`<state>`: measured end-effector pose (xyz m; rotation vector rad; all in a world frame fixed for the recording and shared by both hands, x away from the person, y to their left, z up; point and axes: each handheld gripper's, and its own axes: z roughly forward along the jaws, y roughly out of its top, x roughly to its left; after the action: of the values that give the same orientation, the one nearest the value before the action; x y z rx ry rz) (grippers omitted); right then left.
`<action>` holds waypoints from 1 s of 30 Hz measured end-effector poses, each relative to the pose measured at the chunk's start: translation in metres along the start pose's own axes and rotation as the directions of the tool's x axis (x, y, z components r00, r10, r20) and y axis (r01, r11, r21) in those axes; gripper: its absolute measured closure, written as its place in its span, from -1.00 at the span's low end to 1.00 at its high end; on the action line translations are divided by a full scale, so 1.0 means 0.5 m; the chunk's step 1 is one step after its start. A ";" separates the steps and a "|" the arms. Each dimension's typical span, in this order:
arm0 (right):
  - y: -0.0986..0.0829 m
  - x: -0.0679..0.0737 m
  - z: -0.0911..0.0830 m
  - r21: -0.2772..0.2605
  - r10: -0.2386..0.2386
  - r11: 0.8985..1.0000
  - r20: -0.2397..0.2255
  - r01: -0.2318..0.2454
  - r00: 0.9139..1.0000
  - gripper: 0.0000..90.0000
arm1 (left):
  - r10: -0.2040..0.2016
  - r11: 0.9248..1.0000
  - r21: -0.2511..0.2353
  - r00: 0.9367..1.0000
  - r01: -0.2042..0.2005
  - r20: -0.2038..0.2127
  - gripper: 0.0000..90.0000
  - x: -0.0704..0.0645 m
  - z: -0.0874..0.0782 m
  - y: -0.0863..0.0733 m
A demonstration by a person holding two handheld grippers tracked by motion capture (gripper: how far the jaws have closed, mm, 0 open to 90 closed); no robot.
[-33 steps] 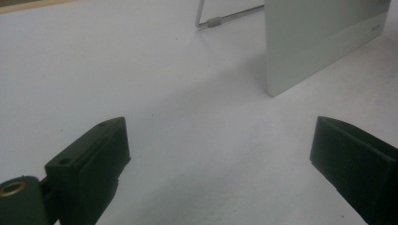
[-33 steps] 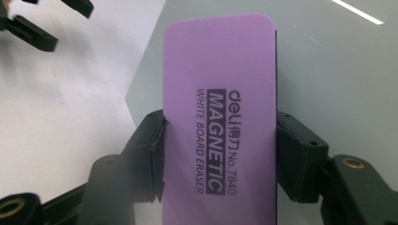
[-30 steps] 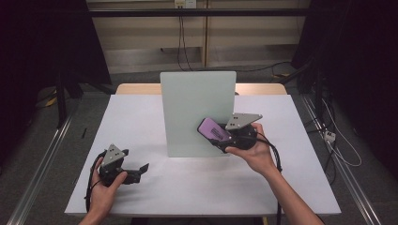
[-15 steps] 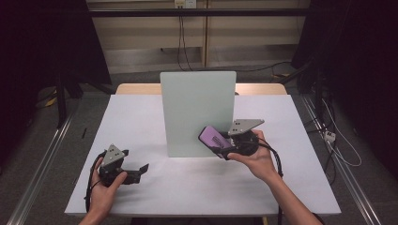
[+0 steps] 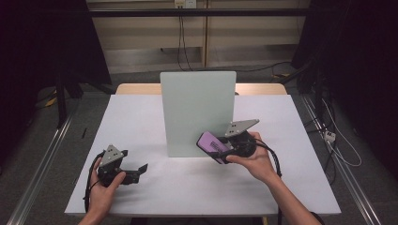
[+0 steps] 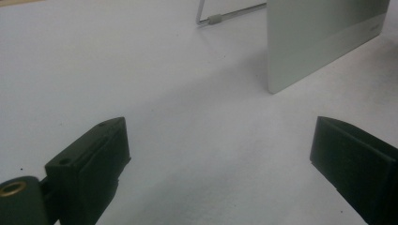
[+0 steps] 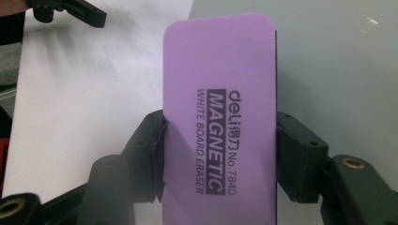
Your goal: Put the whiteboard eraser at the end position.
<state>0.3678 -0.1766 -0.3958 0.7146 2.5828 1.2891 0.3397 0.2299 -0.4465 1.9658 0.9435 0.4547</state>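
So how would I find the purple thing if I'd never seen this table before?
Look for the tall pale board standing upright in the middle of the white table. At its lower right corner, the right gripper clamps a flat purple eraser between its black jaws. It is the one brightly coloured thing there, with "MAGNETIC WHITE BOARD ERASER" printed on it.

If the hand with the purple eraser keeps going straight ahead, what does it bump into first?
Probably the upright whiteboard. The right gripper is shut on the purple eraser, whose far end points at the board's lower face, so the eraser would likely touch first. How near it already is, the pictures don't settle.
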 end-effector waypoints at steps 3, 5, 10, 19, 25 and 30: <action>0.000 0.005 0.003 0.012 -0.002 1.000 -0.013 0.002 1.000 -0.06 | 0.004 1.000 0.003 1.000 -0.004 -0.004 -0.89 -0.001 0.000 0.002; -0.002 0.008 0.005 0.019 -0.006 1.000 -0.019 0.007 1.000 -0.06 | 0.006 1.000 0.001 1.000 -0.006 -0.004 -0.89 -0.003 0.000 0.003; -0.003 0.014 0.008 0.039 -0.020 0.999 -0.036 0.022 0.999 -0.06 | 0.014 1.000 0.007 1.000 -0.014 -0.006 -0.89 -0.007 0.002 0.005; -0.002 0.017 0.004 0.057 -0.014 0.998 -0.047 0.017 0.999 -0.06 | 0.008 1.000 0.009 1.000 -0.008 -0.013 -0.89 -0.005 0.001 0.003; -0.002 0.023 0.006 0.075 -0.009 0.997 -0.072 0.014 0.997 -0.06 | -0.001 1.000 0.014 1.000 0.002 -0.014 -0.89 -0.005 0.005 0.003; -0.003 0.023 0.011 0.087 -0.005 0.996 -0.084 0.012 0.996 -0.06 | 0.000 1.000 0.015 1.000 0.000 -0.016 -0.89 -0.007 0.004 0.002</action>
<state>0.3592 -0.1677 -0.3995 0.6773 2.7205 1.2351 0.3393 0.2256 -0.4465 1.9788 0.9593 0.4647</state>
